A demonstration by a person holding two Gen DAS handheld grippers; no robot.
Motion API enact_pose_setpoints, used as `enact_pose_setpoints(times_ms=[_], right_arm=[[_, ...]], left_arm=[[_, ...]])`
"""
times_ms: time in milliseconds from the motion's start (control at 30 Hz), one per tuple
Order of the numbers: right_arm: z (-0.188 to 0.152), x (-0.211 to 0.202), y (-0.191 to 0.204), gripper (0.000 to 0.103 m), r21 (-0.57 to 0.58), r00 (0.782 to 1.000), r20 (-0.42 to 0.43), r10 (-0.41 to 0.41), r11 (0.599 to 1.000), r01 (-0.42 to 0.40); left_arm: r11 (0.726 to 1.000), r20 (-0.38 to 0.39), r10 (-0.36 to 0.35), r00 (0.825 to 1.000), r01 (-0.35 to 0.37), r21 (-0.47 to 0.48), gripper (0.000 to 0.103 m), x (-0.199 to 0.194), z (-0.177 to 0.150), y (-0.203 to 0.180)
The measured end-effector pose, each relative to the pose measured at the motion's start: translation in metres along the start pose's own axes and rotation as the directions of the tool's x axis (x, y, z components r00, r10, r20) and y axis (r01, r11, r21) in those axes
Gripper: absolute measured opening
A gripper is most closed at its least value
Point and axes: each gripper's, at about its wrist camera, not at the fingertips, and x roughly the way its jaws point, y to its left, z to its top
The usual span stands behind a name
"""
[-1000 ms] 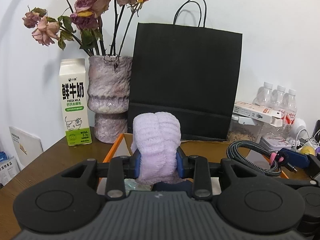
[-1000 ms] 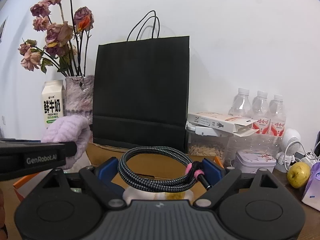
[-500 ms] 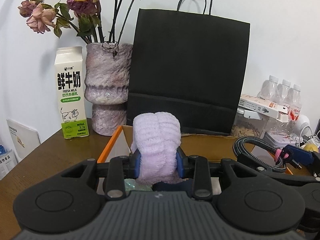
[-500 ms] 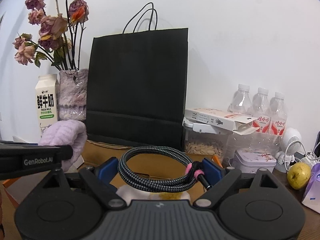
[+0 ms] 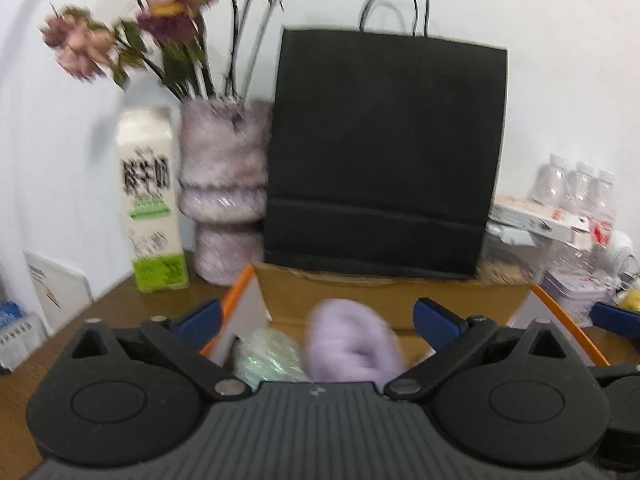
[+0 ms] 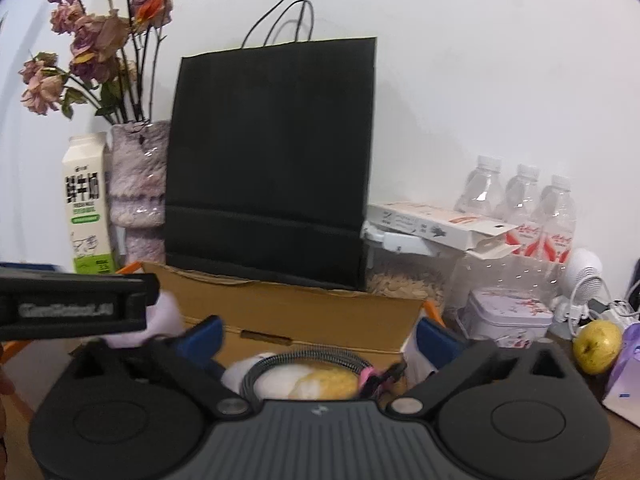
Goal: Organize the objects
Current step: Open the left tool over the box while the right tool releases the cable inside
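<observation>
Landmark: open brown cardboard box with orange-edged flaps (image 5: 384, 296), seen from both wrist cams.

Left of the box, the white-and-green milk carton (image 5: 150, 200) stood upright on the brown wooden table (image 5: 120, 308). Next to it was the mottled pink-purple vase (image 5: 224, 192), holding dried roses (image 5: 160, 20).

Directly behind the box, the black paper bag with cord handles (image 5: 384, 152) stood upright; contents not visible.

Inside the box, left part: the crinkly pale-green wrapped bundle (image 5: 268, 356), with the fluffy lilac rolled towel (image 5: 352, 344) beside it, motion-blurred. Left gripper (image 5: 316, 316) had just been opening; jaws were spread wide above the box, the towel between them but clear of both blue pads (image 5: 436, 316).

Inside the box, right part: the coiled grey braided cable with pink tie (image 6: 304, 360) lay on a white-and-yellow soft item (image 6: 312, 380). Right gripper (image 6: 320, 334) had also just been opening; jaws were wide, cable between them, pads not pressing on it.

Right of the box: the clear plastic container of pale seeds (image 6: 408, 280) carried a white carton (image 6: 436, 224) on its lid. Three clear water bottles (image 6: 520, 200) stood behind. The small floral tin (image 6: 508, 316) was shut. Yellow-green round fruit (image 6: 598, 346) sat furthest right.
</observation>
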Motion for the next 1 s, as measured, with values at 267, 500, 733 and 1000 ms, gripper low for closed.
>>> enact_pose_setpoints(times_ms=[267, 500, 733, 1000], right_arm=[[0.000, -0.003, -0.009, 0.103, 0.040, 1.000, 0.000, -0.011, 0.999, 0.011], [-0.004, -0.006, -0.007, 0.103, 0.014, 0.999, 0.007, -0.051, 0.999, 0.051], [-0.006, -0.010, -0.008, 0.103, 0.010, 0.997, 0.019, -0.079, 0.997, 0.079], [-0.009, -0.018, -0.006, 0.103, 0.008, 0.997, 0.031, -0.076, 0.997, 0.076]], left_arm=[[0.999, 0.021, -0.036, 0.999, 0.036, -0.013, 0.103, -0.008, -0.005, 0.005], [0.995, 0.025, -0.094, 0.995, 0.095, -0.044, 0.103, -0.014, -0.013, 0.013], [0.993, -0.020, -0.117, 0.993, 0.117, -0.009, 0.103, -0.016, -0.021, 0.013], [0.991, -0.006, -0.131, 0.991, 0.131, -0.003, 0.103, -0.025, -0.030, 0.016]])
